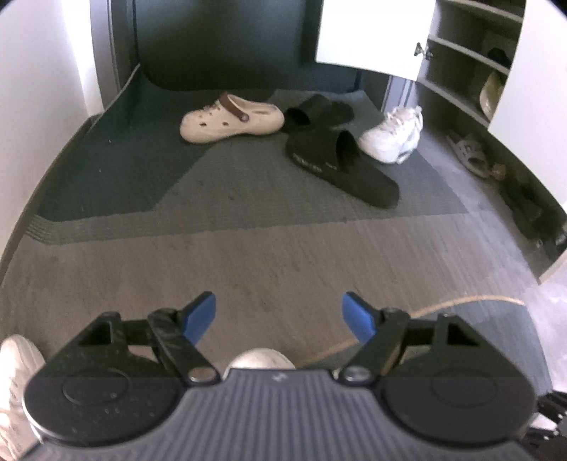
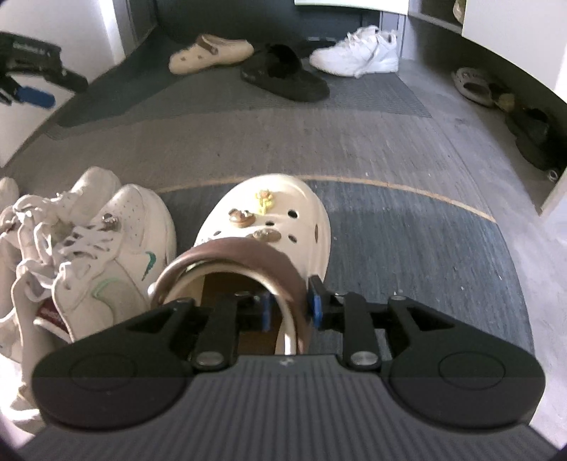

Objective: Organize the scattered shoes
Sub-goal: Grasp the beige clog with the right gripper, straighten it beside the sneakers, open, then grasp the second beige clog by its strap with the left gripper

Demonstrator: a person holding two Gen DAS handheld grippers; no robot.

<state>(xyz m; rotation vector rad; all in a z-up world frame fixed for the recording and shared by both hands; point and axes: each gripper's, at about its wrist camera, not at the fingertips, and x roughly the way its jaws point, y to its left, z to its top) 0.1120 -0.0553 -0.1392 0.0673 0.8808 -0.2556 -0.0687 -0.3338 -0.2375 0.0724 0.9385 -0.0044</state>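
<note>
A cream clog (image 2: 280, 209) with charms stands on the floor beside a pair of white sneakers (image 2: 117, 241). My right gripper (image 2: 290, 306) straddles the clog's brown heel strap (image 2: 241, 253); the blue pads stand slightly off it on both sides. My left gripper (image 1: 279, 315) hangs open over bare floor with nothing between its fingers. On the mat farther off lie the matching cream clog (image 1: 230, 118), two black slides (image 1: 340, 166) and a white sneaker (image 1: 393, 136).
An open shoe cabinet (image 1: 457, 71) with shelves stands at the right, its white door (image 1: 372, 32) swung out. Grey sandals (image 1: 467, 152) and dark shoes (image 1: 528, 209) lie along its base. A grey mat (image 1: 248, 184) covers the entrance floor, and a white wall (image 1: 42, 71) rises at the left.
</note>
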